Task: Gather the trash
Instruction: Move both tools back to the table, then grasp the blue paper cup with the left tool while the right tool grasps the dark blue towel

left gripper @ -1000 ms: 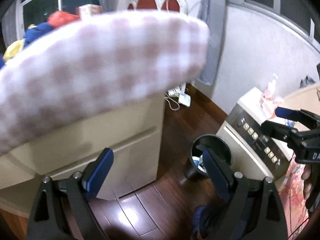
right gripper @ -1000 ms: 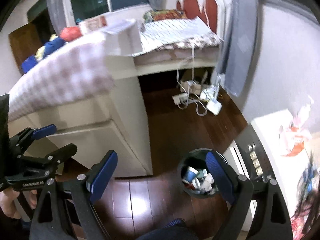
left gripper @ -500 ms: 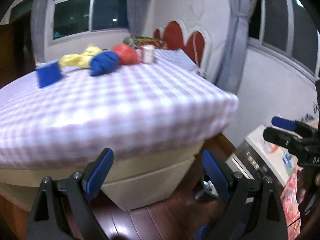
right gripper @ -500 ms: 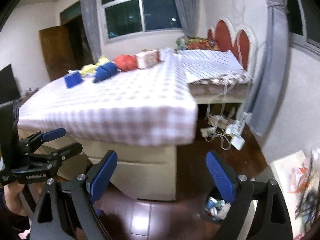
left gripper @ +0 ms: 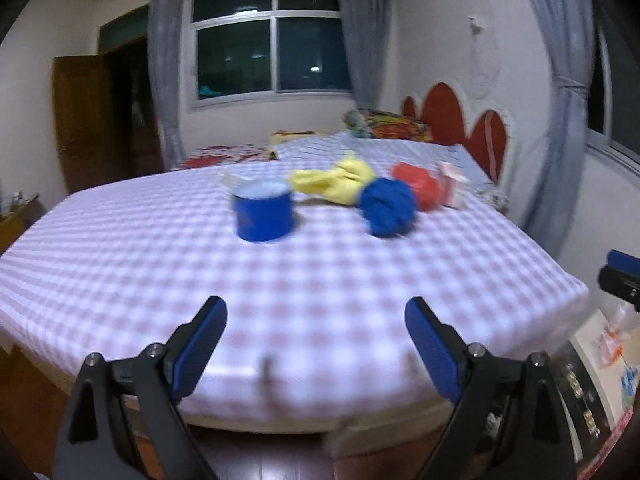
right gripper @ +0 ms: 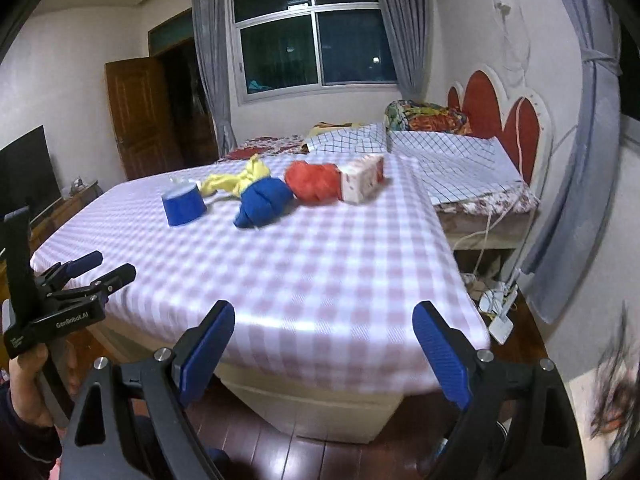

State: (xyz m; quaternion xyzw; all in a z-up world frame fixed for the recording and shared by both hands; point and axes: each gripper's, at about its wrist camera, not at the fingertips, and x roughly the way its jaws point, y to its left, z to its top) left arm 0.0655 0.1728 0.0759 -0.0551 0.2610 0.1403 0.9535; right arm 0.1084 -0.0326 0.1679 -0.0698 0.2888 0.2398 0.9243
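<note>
On the pink-checked bed [left gripper: 320, 280] [right gripper: 320, 264] lie a blue paper cup [left gripper: 263, 211] [right gripper: 183, 203], a yellow crumpled piece [left gripper: 334, 180] [right gripper: 234, 180], a blue wad [left gripper: 387, 207] [right gripper: 264, 202], a red wad [left gripper: 418, 186] [right gripper: 314, 181] and a small floral carton [left gripper: 452, 188] [right gripper: 362, 178]. My left gripper [left gripper: 316, 340] is open over the bed's near edge, nothing between its fingers. My right gripper [right gripper: 324, 344] is open too, empty, above the bed's near corner. The left gripper [right gripper: 94, 270] also shows at the left of the right wrist view, held by a hand.
A red-and-white headboard [right gripper: 496, 120] and patterned pillows stand at the far right. Cables and a power strip [right gripper: 500, 320] lie on the dark wood floor beside the bed. A wooden door [right gripper: 136, 124] and a dark screen [right gripper: 24, 176] are at the left. A white appliance [left gripper: 592, 392] stands at the lower right.
Both grippers rose from floor level by the bin to above the bed's edge. The bin dropped out of view and the trash on the bed came into view. Jaws stayed open.
</note>
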